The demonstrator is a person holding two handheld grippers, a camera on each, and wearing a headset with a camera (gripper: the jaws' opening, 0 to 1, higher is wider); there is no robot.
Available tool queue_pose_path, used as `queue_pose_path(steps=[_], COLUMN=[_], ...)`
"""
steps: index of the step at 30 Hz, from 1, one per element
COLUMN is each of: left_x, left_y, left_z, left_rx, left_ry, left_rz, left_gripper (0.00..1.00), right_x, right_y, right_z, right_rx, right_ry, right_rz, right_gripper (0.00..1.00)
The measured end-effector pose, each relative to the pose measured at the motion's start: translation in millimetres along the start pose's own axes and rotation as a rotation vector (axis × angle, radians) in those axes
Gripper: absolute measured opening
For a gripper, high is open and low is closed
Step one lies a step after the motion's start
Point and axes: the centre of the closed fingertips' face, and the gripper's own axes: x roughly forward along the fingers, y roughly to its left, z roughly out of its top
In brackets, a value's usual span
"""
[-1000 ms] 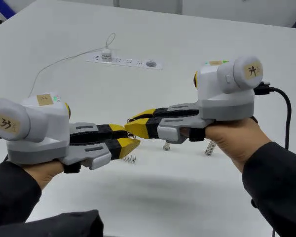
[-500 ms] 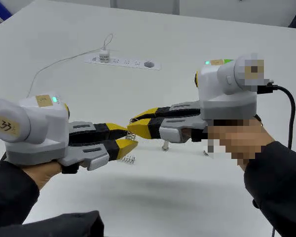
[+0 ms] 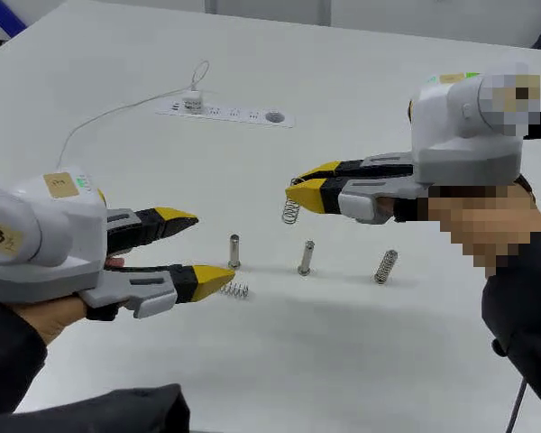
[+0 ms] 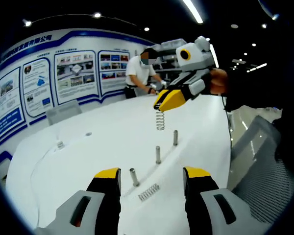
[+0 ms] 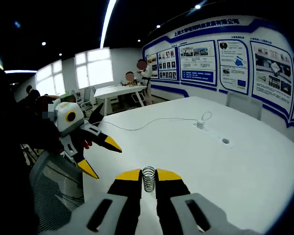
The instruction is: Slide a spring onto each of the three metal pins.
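A spring [image 3: 290,211] hangs clamped in the tips of the right gripper [image 3: 294,186], up off the white tabletop [image 3: 361,99]. Beneath, in a row along the tabletop's near side, stand a bare metal pin [image 3: 233,251], a second bare pin [image 3: 307,257] and an upright spring [image 3: 386,265]. A loose spring [image 3: 236,290] lies by the first pin. The left gripper [image 3: 212,245] is spread wide, grasping nothing.

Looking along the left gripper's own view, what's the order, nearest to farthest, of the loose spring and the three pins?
1. loose spring, lying just ahead
2. near pin, slightly left
3. middle pin, farther back
4. far pin, rightmost
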Motion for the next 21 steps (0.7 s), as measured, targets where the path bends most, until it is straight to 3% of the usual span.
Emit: queue_pose_path(steps=[8, 21], left_x=[-2.9, -1.5], left_y=[-2.3, -1.8], left_z=[-19.3, -23.7], left_rx=[0.022, 0.012], left_ry=[0.054, 0.053], left_rz=[0.011, 0.024], left_gripper=[0.6, 0.63], right_x=[10.5, 26.6], right_y=[-16.0, -29.7], right_z=[-25.7, -52.5], right_rx=[0.01, 0.03], right_ry=[0.061, 0.122], right_rz=[-0.047, -0.074], right_gripper=[0.12, 0.12])
